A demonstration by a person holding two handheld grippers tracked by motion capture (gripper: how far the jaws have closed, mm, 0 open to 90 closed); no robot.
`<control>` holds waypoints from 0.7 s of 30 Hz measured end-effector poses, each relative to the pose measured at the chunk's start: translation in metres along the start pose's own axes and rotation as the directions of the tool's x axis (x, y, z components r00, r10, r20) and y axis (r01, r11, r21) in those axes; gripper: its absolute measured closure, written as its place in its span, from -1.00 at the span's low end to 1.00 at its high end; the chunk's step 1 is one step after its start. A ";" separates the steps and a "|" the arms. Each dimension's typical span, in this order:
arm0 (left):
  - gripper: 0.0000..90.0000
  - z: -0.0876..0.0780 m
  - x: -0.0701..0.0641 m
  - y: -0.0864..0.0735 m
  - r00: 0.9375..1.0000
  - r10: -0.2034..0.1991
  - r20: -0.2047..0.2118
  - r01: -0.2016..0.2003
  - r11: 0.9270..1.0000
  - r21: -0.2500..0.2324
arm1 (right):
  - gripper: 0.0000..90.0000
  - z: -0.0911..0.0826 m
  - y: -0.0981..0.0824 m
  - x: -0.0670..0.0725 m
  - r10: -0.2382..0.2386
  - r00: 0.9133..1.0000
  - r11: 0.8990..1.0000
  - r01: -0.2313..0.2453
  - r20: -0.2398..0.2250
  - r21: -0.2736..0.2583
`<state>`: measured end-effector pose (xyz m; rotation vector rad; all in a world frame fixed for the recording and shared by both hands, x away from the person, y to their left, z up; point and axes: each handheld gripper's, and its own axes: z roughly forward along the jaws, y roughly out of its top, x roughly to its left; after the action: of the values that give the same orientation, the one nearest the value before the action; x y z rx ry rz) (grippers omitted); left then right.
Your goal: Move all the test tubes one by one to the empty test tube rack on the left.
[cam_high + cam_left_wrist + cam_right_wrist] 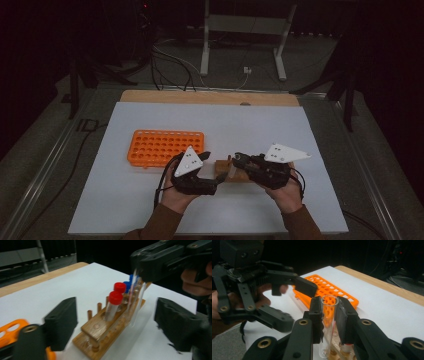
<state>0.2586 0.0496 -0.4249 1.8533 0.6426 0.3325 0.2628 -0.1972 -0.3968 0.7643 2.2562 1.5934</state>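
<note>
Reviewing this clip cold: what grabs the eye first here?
The right hand-held gripper is clamped on a clear uncapped test tube, above a wooden rack of red- and blue-capped tubes near the table's front. The left hand-held gripper faces it, jaws apart. Behind lies an orange tube rack.

This looks like a dim laboratory recording bench: a white sheet-covered table (pixel 150 115) carries an orange perforated plastic tube rack (pixel 165 148) and a wooden peg rack (pixel 110 325) of red- and blue-capped tubes, with cables (pixel 170 65) and metal stands behind.
</note>
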 end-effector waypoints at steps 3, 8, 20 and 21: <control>-0.07 0.006 -0.002 0.001 0.999 0.019 0.029 -0.020 1.000 0.013 | 0.69 0.004 0.000 0.001 0.001 1.000 1.000 -0.001 -0.009 0.004; 0.31 0.013 -0.006 0.000 0.997 0.029 0.066 -0.031 0.999 0.032 | 0.69 0.008 -0.001 0.004 0.003 1.000 1.000 -0.002 -0.021 0.010; 0.70 0.015 -0.005 0.000 0.995 0.033 0.097 -0.036 0.999 0.029 | 0.69 0.013 -0.002 0.008 -0.007 0.999 1.000 0.008 -0.039 0.019; 0.70 0.015 -0.005 0.000 0.995 0.034 0.098 -0.036 0.999 0.028 | 0.69 0.013 -0.002 0.008 -0.007 0.999 1.000 0.008 -0.041 0.018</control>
<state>0.2622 0.0354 -0.4298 1.8988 0.5516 0.2549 0.2626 -0.1833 -0.4028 0.7330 2.3025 1.6018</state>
